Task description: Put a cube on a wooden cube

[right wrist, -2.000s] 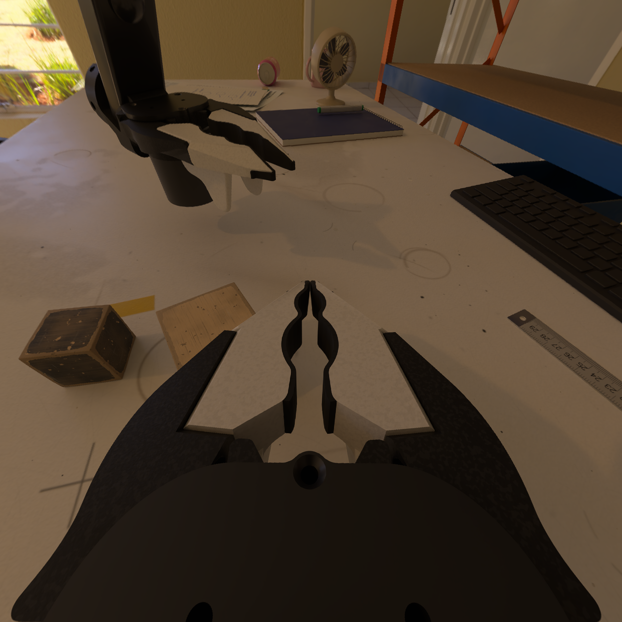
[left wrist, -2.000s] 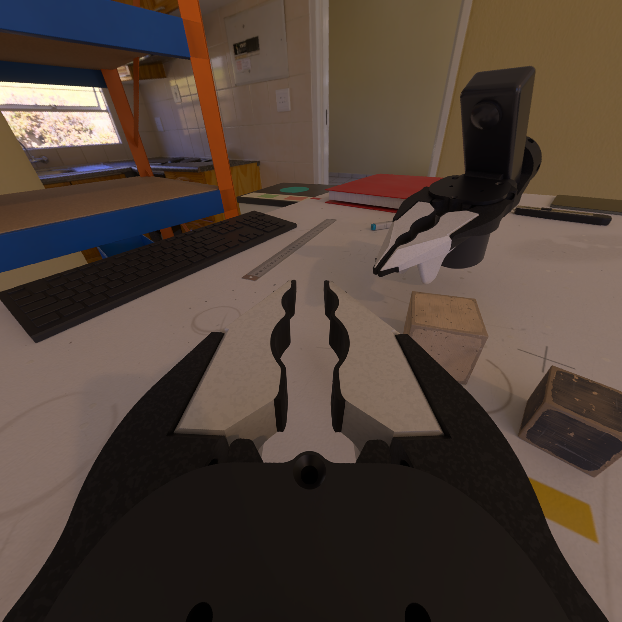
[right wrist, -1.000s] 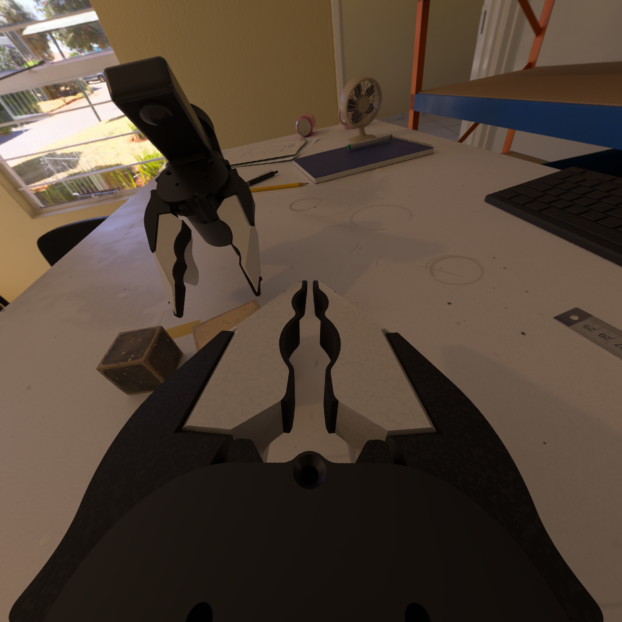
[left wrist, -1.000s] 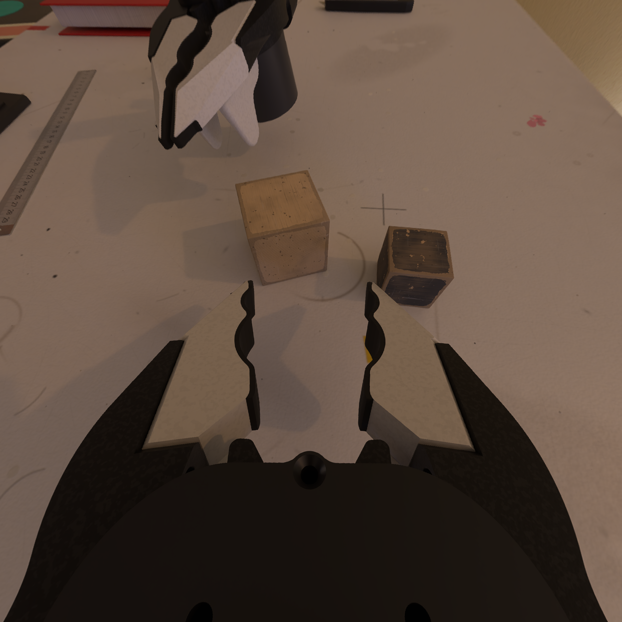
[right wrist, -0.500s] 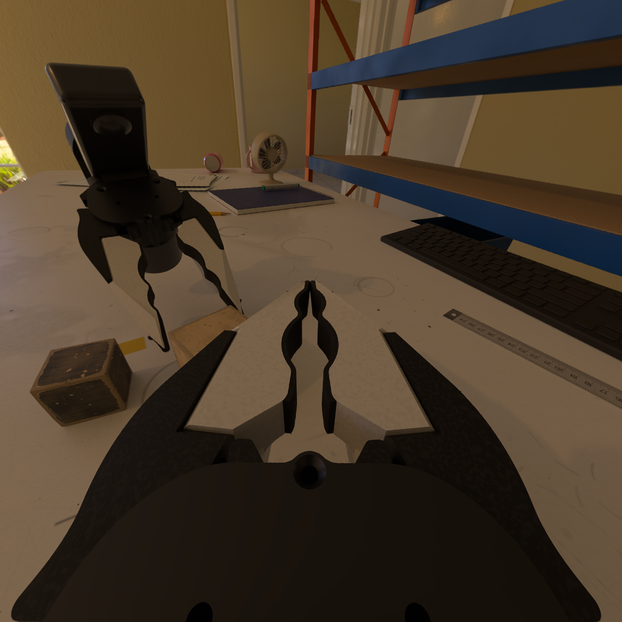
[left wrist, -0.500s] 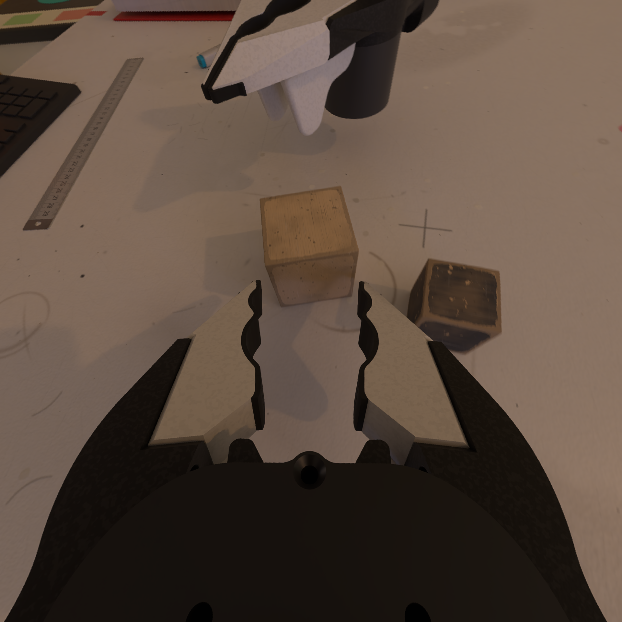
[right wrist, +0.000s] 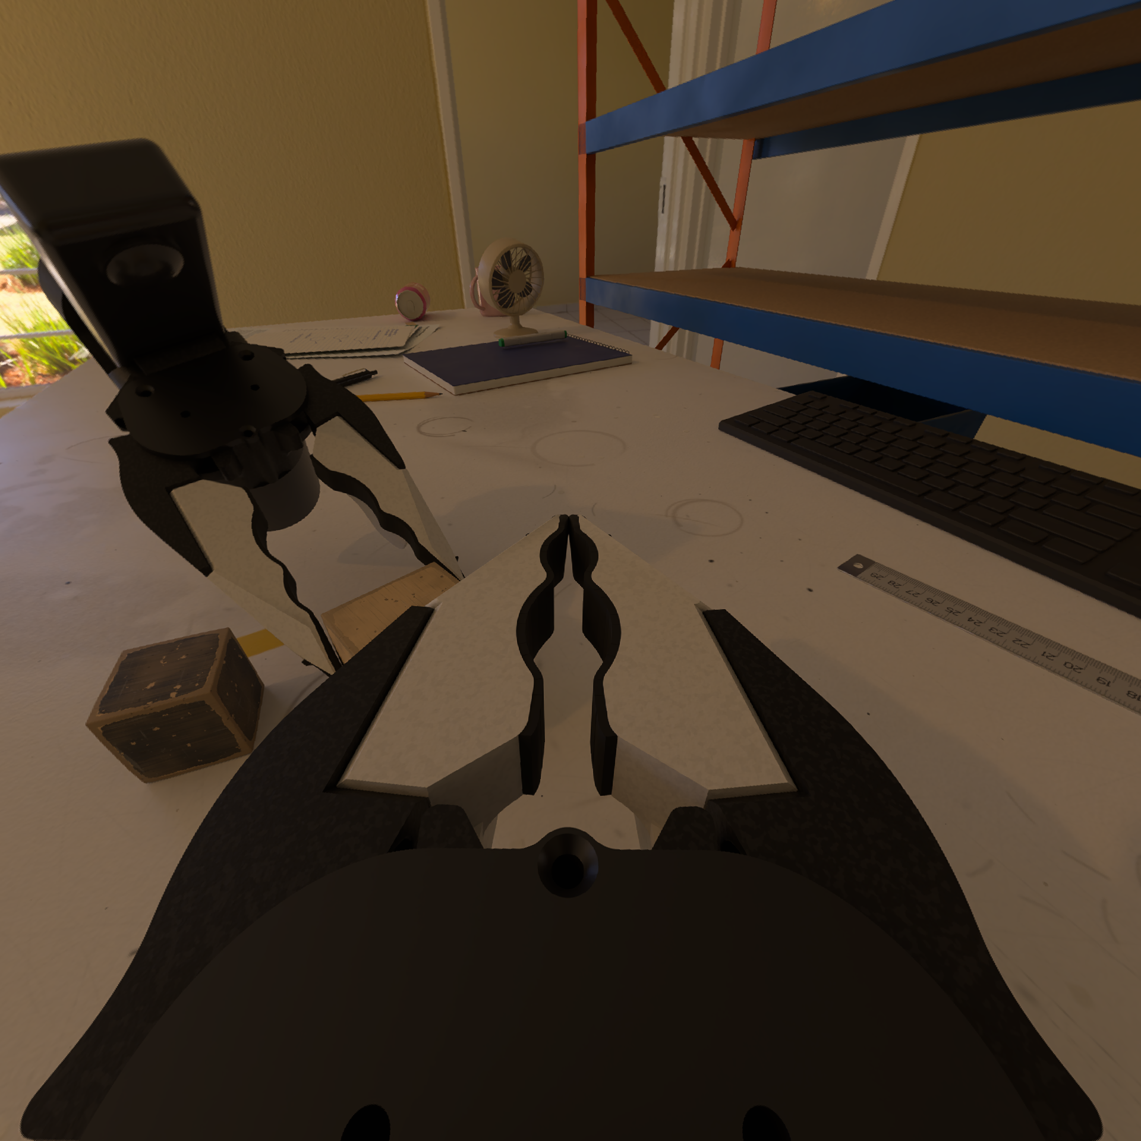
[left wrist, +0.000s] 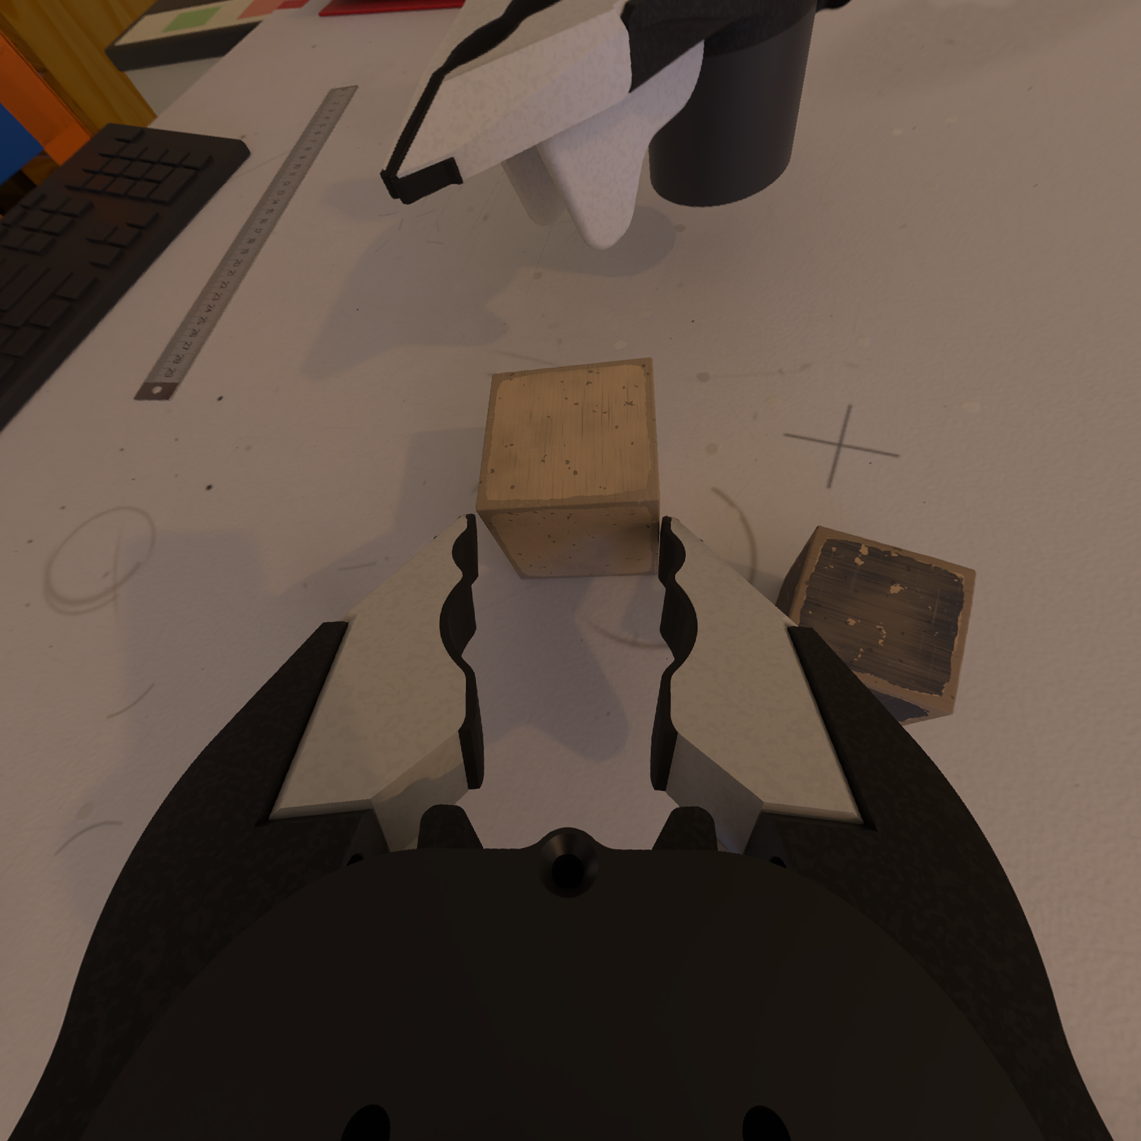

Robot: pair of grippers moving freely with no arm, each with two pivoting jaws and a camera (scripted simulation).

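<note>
Left gripper point(left wrist: 568, 531) has advanced; pale cube point(left wrist: 571, 460) fronts its spread jaws.

Tight spot around the pale tan wooden cube point(left wrist: 571, 451): the left gripper point(left wrist: 568, 531), fingers spread, sits at its near face, tips just flanking the corners. The dark, worn-painted wooden cube point(left wrist: 883, 623) crowds the right finger's outer side. Beyond the pale cube the closed right gripper point(right wrist: 568, 522) hangs over the white tabletop point(left wrist: 926, 296). Open room to the left, up to the steel ruler point(left wrist: 247, 247) and black keyboard point(left wrist: 80, 241).
</note>
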